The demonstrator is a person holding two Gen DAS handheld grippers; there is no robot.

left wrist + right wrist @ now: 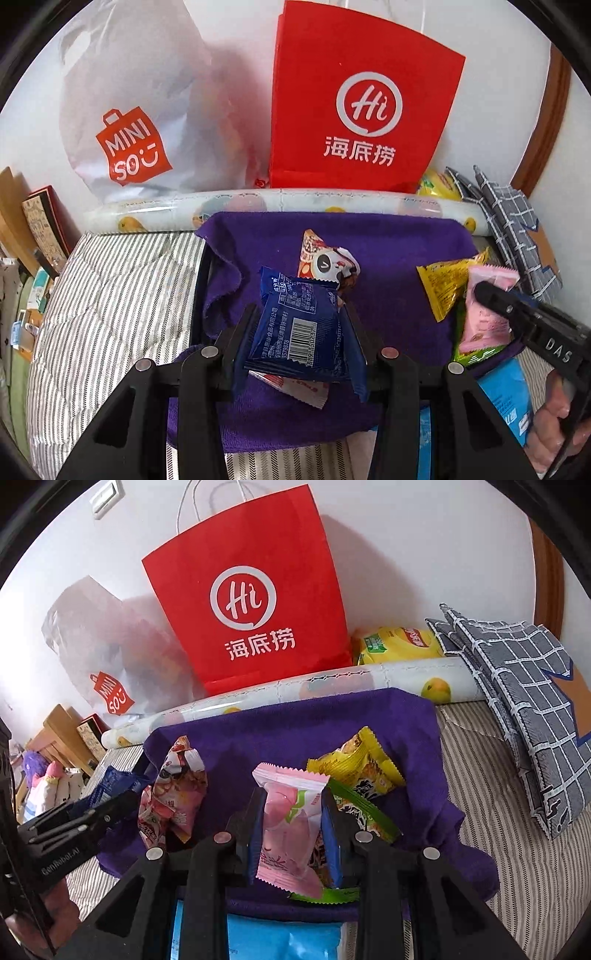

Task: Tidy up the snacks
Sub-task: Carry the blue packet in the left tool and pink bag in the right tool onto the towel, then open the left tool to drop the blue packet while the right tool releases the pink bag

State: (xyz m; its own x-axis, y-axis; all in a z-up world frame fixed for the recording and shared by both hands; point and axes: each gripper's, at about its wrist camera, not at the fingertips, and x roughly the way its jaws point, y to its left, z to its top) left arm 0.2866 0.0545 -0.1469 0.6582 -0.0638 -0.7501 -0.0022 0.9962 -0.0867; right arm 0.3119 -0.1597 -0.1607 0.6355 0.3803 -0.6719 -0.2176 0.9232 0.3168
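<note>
- At the far left, against the white wall, a translucent white plastic bag (147, 110) leans; its orange-red label reads "MINISO", with a small smile mark.
- Beside it stands a red paper bag (354, 96) with thin white cord handles. It is stiff and flat-sided, printed with "Hi" in a white ring and the characters 海底捞 below.
- In front of both bags lies a glossy roll (280, 201) of white sheet with an orange-fruit pattern.
- Below the roll a purple cloth (391, 236), soft and a little wrinkled, is spread on a grey-and-white striped fabric (118, 288).
- The left gripper (301, 325) is closed on a dark blue packet (299, 328), held just above the purple cloth; the packet is shiny foil with crimped edges and shows a white barcode and small Chinese print, too small to read.
- Behind it on the cloth lies a red-and-white snack packet (327, 260) with a round face picture.
- The right gripper (291, 823) clamps a pink packet (288, 827) with zigzag ends and a peach picture, over the right side of the cloth.
- On that gripper's black body the letters "DAS" are seen from the left wrist view.
- Just right of the pink packet lie a yellow packet (358, 764) and a green-edged packet (364, 808), both crinkled.
- Further right, behind the roll, a yellow package (399, 644) lies, and a folded grey checked piece (517, 686) with white lines rests on the stripes.
</note>
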